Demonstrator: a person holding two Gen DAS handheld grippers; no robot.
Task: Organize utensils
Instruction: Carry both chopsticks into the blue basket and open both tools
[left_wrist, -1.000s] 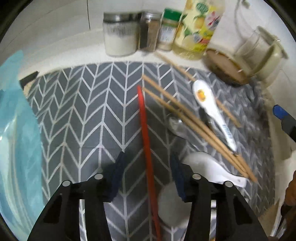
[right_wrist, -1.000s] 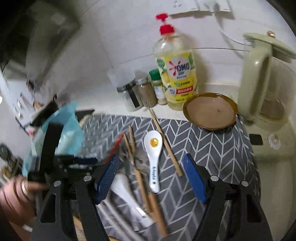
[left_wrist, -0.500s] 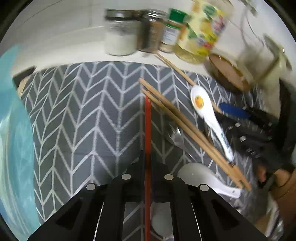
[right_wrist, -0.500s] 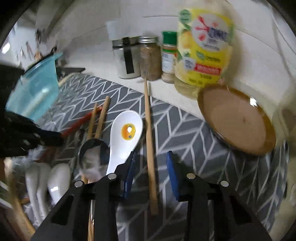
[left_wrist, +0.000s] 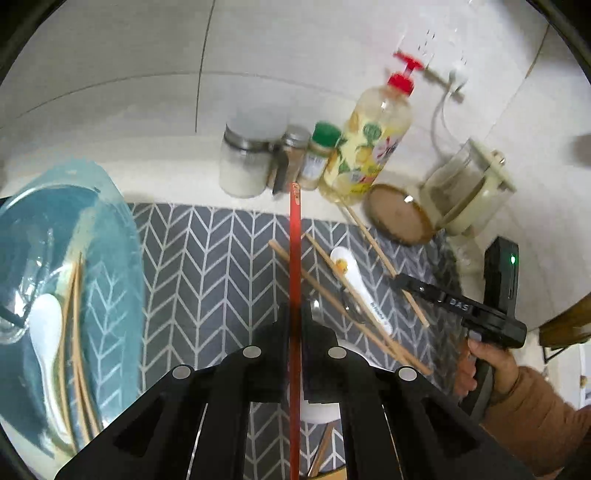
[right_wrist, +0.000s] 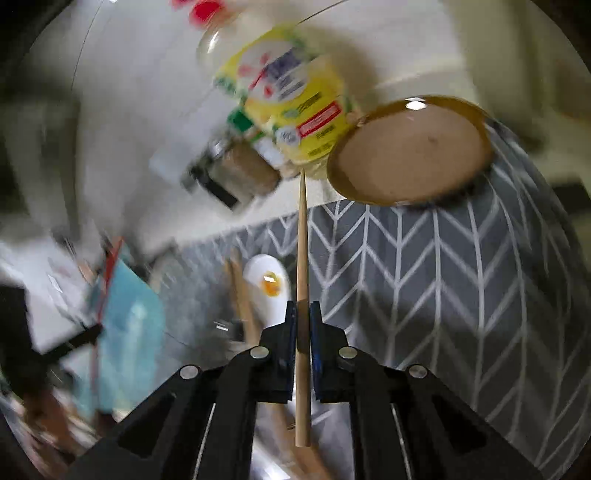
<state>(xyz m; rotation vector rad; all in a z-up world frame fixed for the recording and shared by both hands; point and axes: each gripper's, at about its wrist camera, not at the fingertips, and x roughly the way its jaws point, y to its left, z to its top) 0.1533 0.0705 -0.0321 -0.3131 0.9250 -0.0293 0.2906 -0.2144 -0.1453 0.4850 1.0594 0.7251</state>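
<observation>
My left gripper (left_wrist: 295, 314) is shut on a thin red chopstick (left_wrist: 294, 240), held up above the grey chevron mat (left_wrist: 207, 266) and pointing at the jars. My right gripper (right_wrist: 303, 314) has its jaws closing, pads pressing on a single wooden chopstick (right_wrist: 301, 240) low over the mat; in the left wrist view its black fingers (left_wrist: 406, 282) reach that chopstick (left_wrist: 373, 240). A white spoon with a yellow mark (left_wrist: 341, 264) and a pair of wooden chopsticks (left_wrist: 332, 295) lie on the mat. At the left, a blue tray (left_wrist: 110, 229) holds a white spoon (left_wrist: 44, 325) and wooden chopsticks (left_wrist: 74, 332).
Along the tiled wall stand a white jar (left_wrist: 243, 162), spice jars (left_wrist: 321, 155) and a yellow dish-soap bottle (left_wrist: 373, 144). A brown plate (left_wrist: 399, 214) and a glass kettle (left_wrist: 465, 188) sit at the back right. A hand in an orange sleeve (left_wrist: 532, 417) holds the right gripper.
My left gripper shut on the red chopstick and lifted it off the mat. My right gripper came down towards the mat, rolled, and closed from wide open onto the single wooden chopstick.
</observation>
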